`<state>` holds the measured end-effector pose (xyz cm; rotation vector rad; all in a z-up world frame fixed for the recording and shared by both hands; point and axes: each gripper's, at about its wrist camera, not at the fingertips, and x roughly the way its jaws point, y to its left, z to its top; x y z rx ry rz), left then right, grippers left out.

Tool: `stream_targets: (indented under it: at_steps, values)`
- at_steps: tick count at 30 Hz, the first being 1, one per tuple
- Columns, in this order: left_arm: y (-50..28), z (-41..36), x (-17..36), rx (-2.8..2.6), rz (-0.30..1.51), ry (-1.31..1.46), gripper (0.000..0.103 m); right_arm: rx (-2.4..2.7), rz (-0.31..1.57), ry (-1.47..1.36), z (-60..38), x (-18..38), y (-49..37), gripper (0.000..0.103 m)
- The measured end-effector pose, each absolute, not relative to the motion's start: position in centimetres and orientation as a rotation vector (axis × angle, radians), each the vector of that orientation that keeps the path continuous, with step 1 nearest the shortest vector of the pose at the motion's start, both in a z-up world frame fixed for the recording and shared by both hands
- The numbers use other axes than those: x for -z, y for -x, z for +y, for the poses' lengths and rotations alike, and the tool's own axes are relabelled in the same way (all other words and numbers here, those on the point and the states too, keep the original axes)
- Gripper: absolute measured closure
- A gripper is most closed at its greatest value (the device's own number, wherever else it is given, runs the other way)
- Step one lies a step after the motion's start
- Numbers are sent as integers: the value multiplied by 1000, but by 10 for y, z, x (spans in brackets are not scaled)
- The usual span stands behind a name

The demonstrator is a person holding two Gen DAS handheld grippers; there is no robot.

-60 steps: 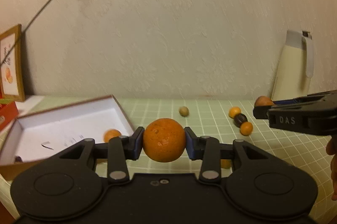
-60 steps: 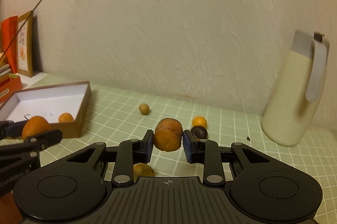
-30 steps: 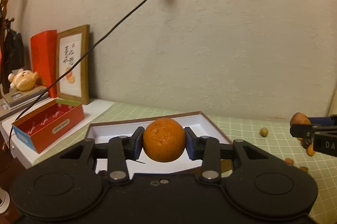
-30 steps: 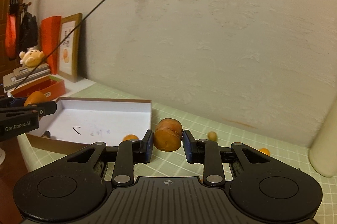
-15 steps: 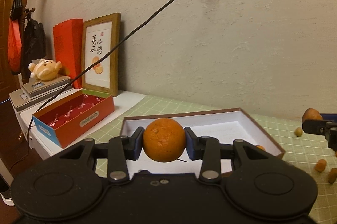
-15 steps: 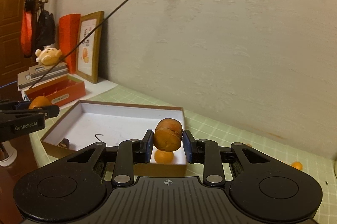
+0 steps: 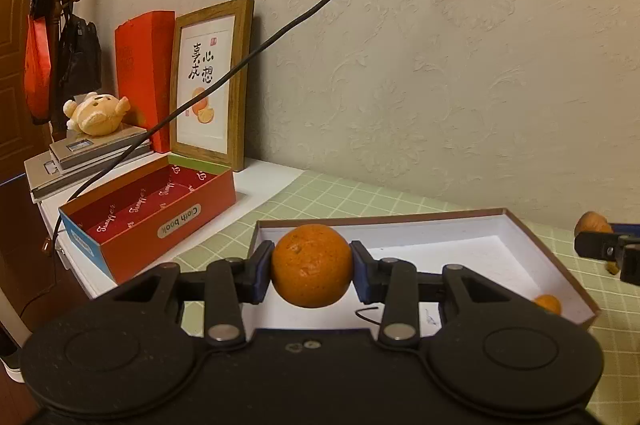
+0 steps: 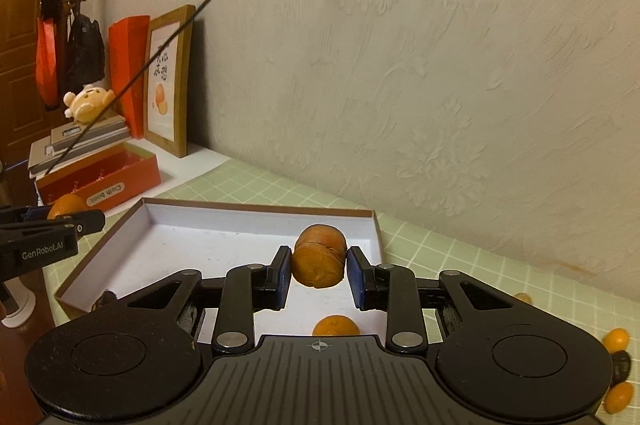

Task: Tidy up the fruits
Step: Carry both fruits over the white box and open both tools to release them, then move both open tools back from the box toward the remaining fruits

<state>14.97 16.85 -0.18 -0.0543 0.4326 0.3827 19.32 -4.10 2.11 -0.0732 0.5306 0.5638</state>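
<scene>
Orange (image 7: 312, 271) clamped in left tool (image 7: 312, 271); brown fruit (image 8: 319, 262) in right tool (image 8: 319, 267).

A red box (image 7: 148, 225) is showing an oval label reading "Cloth book", upside down. "GenRobot.AI" is appearing in white on the left gripper (image 8: 40, 251). Brush calligraphy is filling a wooden-framed picture (image 7: 210, 85).
</scene>
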Motion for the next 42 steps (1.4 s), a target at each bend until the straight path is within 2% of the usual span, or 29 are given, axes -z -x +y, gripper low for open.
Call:
stream_targets:
  at_steps: [12,14,15,16,17,18,19,34,42]
  values:
    - [-171,189,10,-439,435,63,72,-570,556,23,-22,-4,-238,73]
    - [-173,190,11,-450,437,55,70,-572,557,22,-17,-4,-242,72]
    - [-173,189,11,-460,430,50,51,-569,556,30,-15,-3,-244,72]
    - [-170,186,10,-481,399,35,15,-555,549,57,-11,-2,-245,61]
    - [-165,183,9,-511,358,15,7,-527,532,77,-9,-1,-244,10]
    - [-161,180,7,-535,319,-12,5,-493,502,90,-9,0,-241,2]
    - [-160,181,5,-527,316,-19,6,-466,446,93,-11,1,-237,0]
    - [-149,180,0,-488,336,-2,6,-488,465,105,-13,-3,-227,0]
    - [-125,150,-16,-413,298,-31,6,-493,440,94,-33,-22,-197,0]
